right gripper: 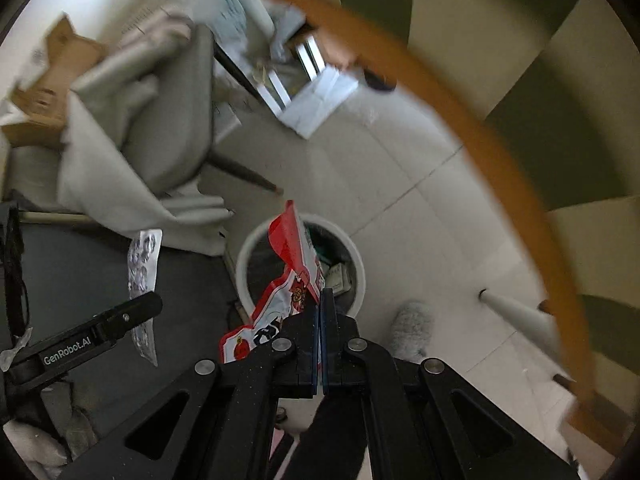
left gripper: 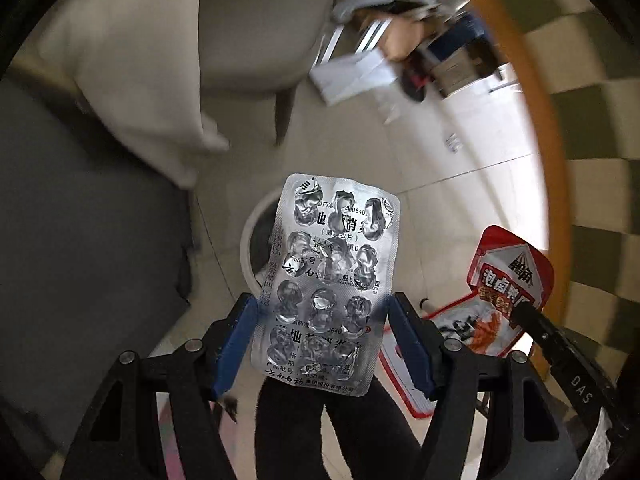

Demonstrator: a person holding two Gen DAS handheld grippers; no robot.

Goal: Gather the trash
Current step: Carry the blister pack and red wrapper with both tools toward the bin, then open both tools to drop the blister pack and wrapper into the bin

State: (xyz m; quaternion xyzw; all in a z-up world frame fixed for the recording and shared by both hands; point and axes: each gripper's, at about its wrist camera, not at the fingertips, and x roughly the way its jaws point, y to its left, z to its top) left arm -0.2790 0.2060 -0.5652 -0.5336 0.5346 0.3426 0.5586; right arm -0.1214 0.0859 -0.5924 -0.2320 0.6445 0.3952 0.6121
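Note:
My left gripper (left gripper: 322,308) is shut on an empty silver blister pack (left gripper: 332,280), held by its two long edges above a white round trash bin (left gripper: 250,248) on the floor. The pack also shows in the right wrist view (right gripper: 144,268). My right gripper (right gripper: 322,300) is shut on a red and white snack wrapper (right gripper: 288,280), held over the same bin (right gripper: 300,264), which holds some trash. The wrapper shows at the right of the left wrist view (left gripper: 496,296).
A table with an orange rim (right gripper: 480,136) and a green checked cloth curves along the right. A beige chair (left gripper: 256,40) draped with cloth stands beyond the bin. A dark grey rug (left gripper: 80,240) lies to the left. White table legs (right gripper: 516,312) stand on the tiled floor.

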